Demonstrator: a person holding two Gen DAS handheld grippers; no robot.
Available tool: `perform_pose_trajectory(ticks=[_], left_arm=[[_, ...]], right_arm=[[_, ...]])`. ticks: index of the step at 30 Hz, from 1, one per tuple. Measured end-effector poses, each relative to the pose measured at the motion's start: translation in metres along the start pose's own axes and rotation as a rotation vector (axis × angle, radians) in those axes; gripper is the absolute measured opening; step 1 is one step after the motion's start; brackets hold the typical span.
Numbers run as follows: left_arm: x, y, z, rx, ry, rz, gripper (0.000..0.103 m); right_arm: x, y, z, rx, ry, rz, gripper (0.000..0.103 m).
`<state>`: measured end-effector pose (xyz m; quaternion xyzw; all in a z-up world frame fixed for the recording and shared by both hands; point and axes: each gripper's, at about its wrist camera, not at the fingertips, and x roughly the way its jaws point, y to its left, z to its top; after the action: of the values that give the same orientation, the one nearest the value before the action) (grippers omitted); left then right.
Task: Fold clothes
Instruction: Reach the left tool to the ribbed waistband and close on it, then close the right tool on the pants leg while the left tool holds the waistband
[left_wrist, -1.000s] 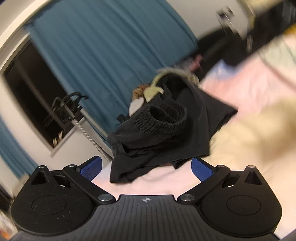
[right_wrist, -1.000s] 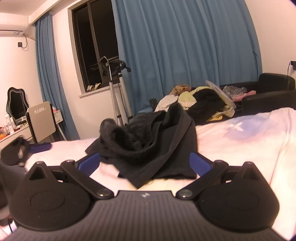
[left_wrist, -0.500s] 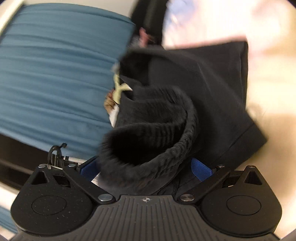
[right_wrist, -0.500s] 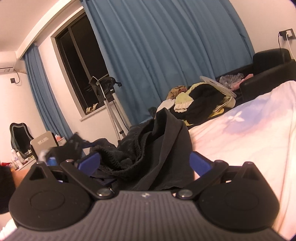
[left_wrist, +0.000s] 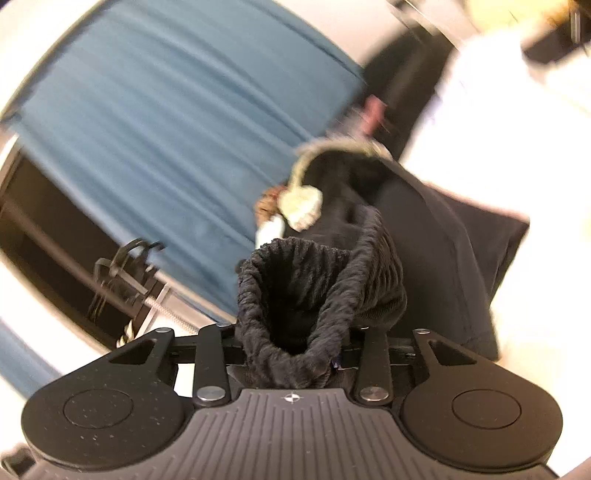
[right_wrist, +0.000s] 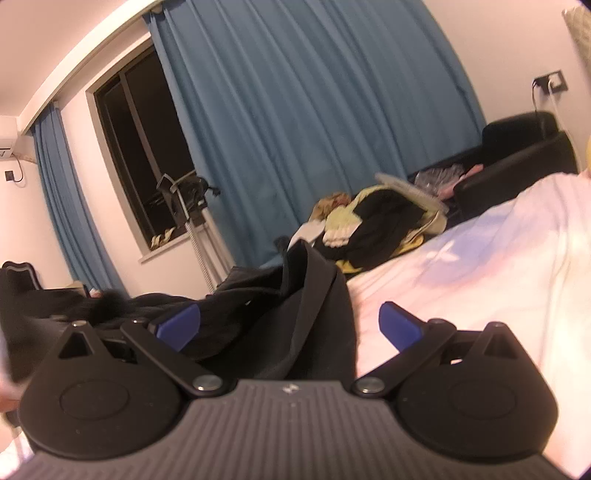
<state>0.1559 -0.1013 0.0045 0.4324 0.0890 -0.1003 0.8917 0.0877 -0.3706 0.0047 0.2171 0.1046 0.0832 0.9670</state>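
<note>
The left gripper (left_wrist: 291, 350) was clamped on the ribbed waistband (left_wrist: 295, 295) of the black shorts (right_wrist: 295, 314), which lay bunched on the bed (right_wrist: 480, 277). The right gripper (right_wrist: 290, 325) gaped wide over the cloth, gripping nothing. Lifting by one side might have let the shorts twist and sag.

Left gripper (left_wrist: 291, 356) right up against ribbed waistband (left_wrist: 314, 295), band bunched between its closed-in fingers. Rest of shorts (left_wrist: 454, 266) trailing beyond and to right, lying on bed sheet (left_wrist: 535, 350). Curtain (left_wrist: 177, 147) behind, upper left; clothes pile (left_wrist: 299, 205) behind waistband. Right gripper (right_wrist: 288, 326) low over bed, fingers spread, shorts fabric (right_wrist: 306, 314) between them. Stand (right_wrist: 192, 221) by window (right_wrist: 136, 147), back left. Sofa (right_wrist: 517, 155) far right.
</note>
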Motion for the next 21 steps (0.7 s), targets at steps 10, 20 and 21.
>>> perform_pose_trajectory(ticks=[10,20,21], left_arm=[[-0.130,0.063,-0.038,-0.454,0.025,0.009,0.042],[-0.087,0.100,-0.172,-1.005,0.330,-0.067,0.061],[-0.087,0.103,-0.174,-1.045,0.338,-0.077,0.063]], right_arm=[[-0.009,0.018,0.001,-0.079,0.009,-0.031,0.103],[-0.009,0.023,-0.011,-0.039,0.130,-0.001,0.103],[-0.010,0.023,-0.014,-0.027,0.147,0.007,0.103]])
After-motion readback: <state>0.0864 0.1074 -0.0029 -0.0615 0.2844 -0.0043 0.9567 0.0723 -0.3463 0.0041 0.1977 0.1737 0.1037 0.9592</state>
